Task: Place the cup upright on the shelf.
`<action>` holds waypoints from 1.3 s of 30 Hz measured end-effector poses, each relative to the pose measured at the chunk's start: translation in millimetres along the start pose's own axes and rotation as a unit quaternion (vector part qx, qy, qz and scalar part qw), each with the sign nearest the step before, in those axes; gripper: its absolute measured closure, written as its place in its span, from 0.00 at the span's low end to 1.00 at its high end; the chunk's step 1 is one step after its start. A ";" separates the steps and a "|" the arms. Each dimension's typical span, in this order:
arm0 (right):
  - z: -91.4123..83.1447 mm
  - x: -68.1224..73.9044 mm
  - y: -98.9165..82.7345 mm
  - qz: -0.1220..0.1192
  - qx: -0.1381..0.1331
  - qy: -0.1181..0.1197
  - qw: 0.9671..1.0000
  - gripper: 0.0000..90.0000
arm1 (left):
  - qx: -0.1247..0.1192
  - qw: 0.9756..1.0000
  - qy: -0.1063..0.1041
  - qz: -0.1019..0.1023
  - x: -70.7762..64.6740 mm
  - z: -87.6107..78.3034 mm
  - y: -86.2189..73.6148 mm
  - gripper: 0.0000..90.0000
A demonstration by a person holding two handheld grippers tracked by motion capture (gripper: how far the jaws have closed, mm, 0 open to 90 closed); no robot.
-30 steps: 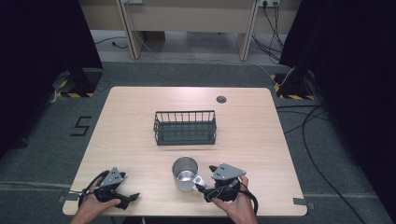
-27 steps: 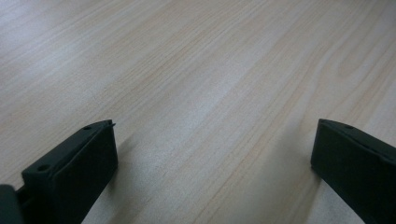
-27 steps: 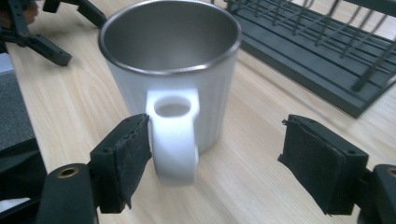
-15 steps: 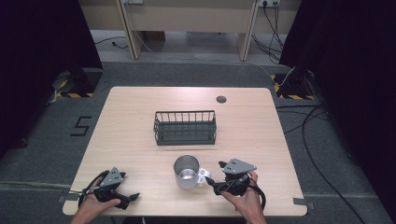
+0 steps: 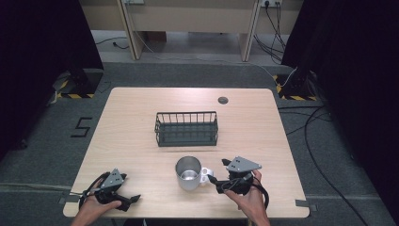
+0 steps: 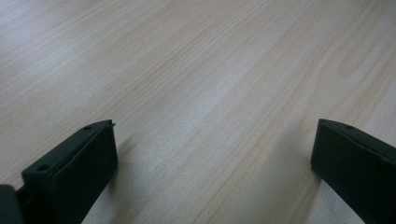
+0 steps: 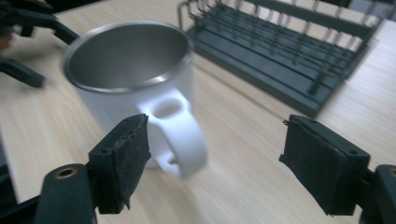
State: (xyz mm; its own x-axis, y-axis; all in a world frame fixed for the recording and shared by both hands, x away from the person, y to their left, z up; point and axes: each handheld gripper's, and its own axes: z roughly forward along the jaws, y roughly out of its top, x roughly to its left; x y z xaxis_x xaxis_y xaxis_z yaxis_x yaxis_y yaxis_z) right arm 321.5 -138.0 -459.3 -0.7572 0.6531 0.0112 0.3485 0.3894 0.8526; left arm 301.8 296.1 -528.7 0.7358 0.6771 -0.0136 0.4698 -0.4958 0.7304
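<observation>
Right claw open w/ jaws wide, mug at lower centre of the high view w/ handle just off the left pad; closing off-centre could nudge or tip mug on the surface; left claw open, idle.

Glossy white mug with brushed-metal inside stands on matt pale-wood table.

Light wooden table, grey carpet floor, black curtains, floor cables
</observation>
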 end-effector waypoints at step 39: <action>57.4 37.7 29.5 -0.022 -0.054 0.075 0.996 0.06 | 0.000 1.000 0.000 0.000 0.0 0.0 0.0 0.00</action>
State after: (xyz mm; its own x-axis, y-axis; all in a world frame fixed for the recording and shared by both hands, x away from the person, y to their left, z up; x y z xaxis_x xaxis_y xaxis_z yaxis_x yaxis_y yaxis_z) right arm 335.0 -64.6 -463.7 -0.8470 0.5297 0.0439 0.2585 0.3383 0.9048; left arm 301.8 296.1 -528.7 0.7357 0.6772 -0.0135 0.4696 -0.4956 0.7307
